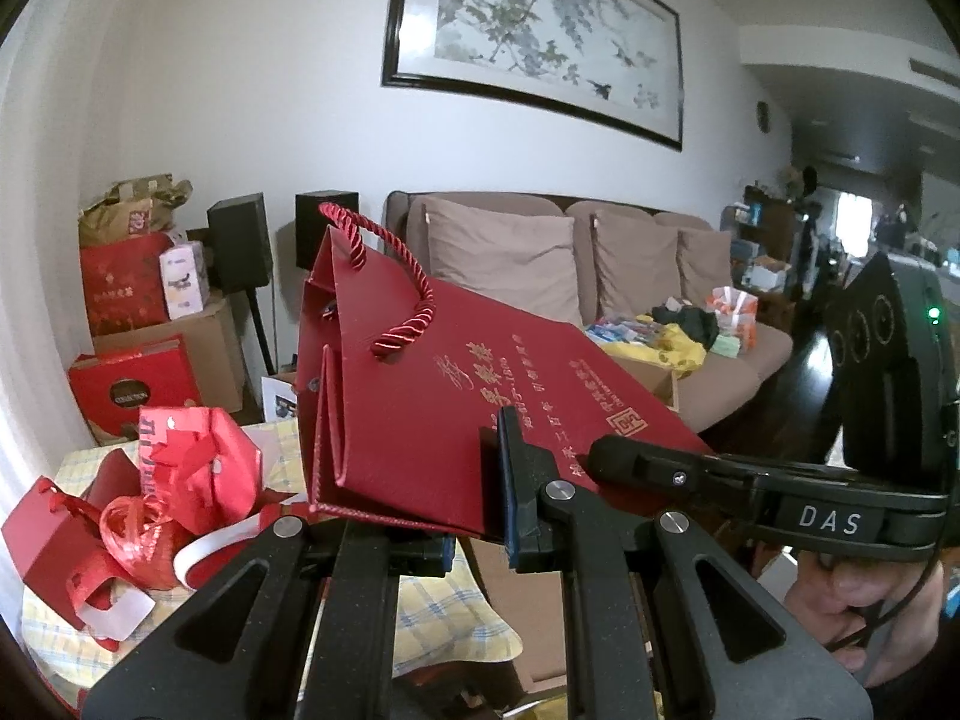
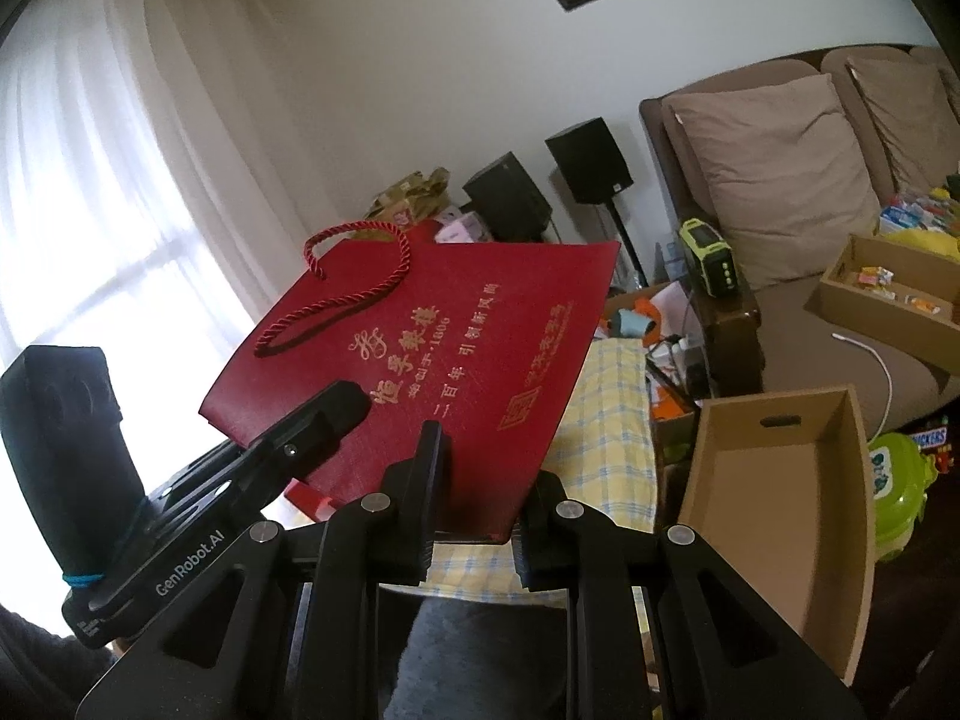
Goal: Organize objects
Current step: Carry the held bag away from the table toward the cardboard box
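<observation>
A dark red paper gift bag (image 1: pixel 420 396) with gold lettering and a twisted red rope handle (image 1: pixel 396 276) hangs flat and tilted in the air, folded nearly closed. My left gripper (image 1: pixel 480 534) is shut on its lower edge. My right gripper (image 1: pixel 606 459) reaches in from the right and lies on the same face. In the right wrist view the bag (image 2: pixel 432 324) fills the centre, and my right gripper (image 2: pixel 480 516) is shut on its near corner. There my left gripper (image 2: pixel 342 408) clamps the bag's left side.
Below is a table with a yellow checked cloth (image 1: pixel 444 618), bearing a heap of crumpled red bags and ribbon (image 1: pixel 180 468). An open cardboard box (image 2: pixel 774 480) stands to the right. A brown sofa (image 2: pixel 780 180), two black speakers (image 2: pixel 588 162) and stacked boxes (image 1: pixel 138 312) lie beyond.
</observation>
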Action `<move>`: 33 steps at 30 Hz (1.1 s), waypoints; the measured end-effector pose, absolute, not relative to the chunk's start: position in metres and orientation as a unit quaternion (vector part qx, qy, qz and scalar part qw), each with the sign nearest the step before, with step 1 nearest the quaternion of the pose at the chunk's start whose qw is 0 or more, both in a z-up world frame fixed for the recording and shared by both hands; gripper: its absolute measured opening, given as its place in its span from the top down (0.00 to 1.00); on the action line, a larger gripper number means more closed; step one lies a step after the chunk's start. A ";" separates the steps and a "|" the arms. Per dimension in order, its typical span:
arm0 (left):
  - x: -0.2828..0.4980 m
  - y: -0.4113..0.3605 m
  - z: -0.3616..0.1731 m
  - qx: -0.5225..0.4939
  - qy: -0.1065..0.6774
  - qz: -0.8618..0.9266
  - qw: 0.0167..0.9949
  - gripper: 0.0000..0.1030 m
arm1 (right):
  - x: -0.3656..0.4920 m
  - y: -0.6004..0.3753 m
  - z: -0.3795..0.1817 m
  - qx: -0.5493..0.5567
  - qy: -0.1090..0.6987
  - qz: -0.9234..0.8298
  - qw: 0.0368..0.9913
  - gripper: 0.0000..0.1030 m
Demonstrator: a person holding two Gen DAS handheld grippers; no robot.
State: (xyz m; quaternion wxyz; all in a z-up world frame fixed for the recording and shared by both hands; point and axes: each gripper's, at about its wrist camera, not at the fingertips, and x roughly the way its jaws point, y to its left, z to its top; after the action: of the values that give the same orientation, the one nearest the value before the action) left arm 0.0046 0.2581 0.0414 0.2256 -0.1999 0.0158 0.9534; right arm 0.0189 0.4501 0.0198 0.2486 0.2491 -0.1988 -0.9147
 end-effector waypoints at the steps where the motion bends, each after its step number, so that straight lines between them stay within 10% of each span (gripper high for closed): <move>1: 0.004 0.261 0.041 -0.201 0.017 0.953 0.227 0.89 | 0.018 0.451 0.019 0.251 -0.198 -0.916 0.244 0.82; 33: -0.017 0.290 0.032 -0.232 -0.020 0.935 0.269 0.88 | 0.017 0.480 0.020 0.245 -0.181 -0.937 0.169 0.82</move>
State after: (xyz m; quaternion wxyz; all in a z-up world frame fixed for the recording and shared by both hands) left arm -0.0171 0.2904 0.0323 0.2686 -0.2316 -0.0200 0.9348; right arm 0.0171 0.4801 0.0203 0.1686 0.2455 -0.1811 -0.9373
